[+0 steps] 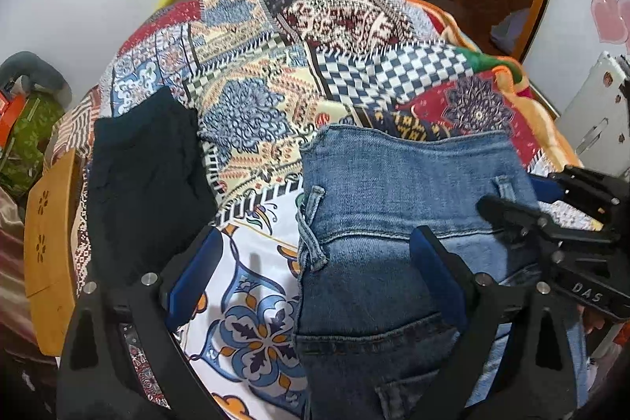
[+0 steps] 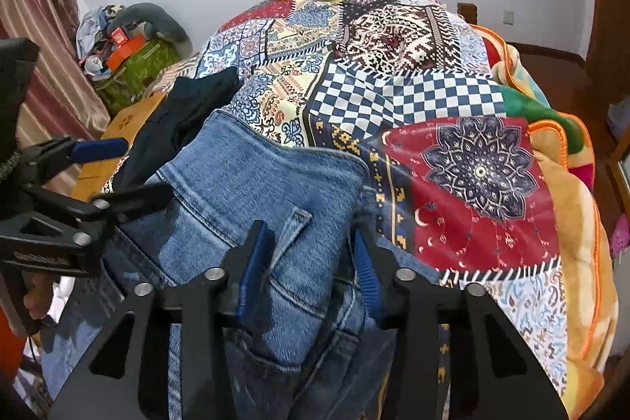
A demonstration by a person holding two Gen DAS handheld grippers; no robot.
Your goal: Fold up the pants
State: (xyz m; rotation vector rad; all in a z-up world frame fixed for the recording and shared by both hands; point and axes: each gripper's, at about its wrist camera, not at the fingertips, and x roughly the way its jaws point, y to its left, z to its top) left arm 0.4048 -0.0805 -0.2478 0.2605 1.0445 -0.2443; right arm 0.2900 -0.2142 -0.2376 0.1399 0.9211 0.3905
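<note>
Left wrist view: wooden board (image 1: 49,247) at far left off the bed edge, dark folded garment (image 1: 145,184) on the patchwork bedspread (image 1: 252,73), well left of the jeans (image 1: 393,207). Left gripper (image 1: 315,274) jaws wide apart, one finger over bare bedspread, the other over denim, nothing clamped. Jeans lie waist-up on the near part of the bed, blue, belt loops and back pocket showing, bunched. Right gripper (image 2: 311,262) jaws narrowed around a raised denim fold; pad contact unclear.

Even, soft indoor light — no glare, faint shadows. Strong fisheye bending with black corners at the rim; slight softness toward the edges.
</note>
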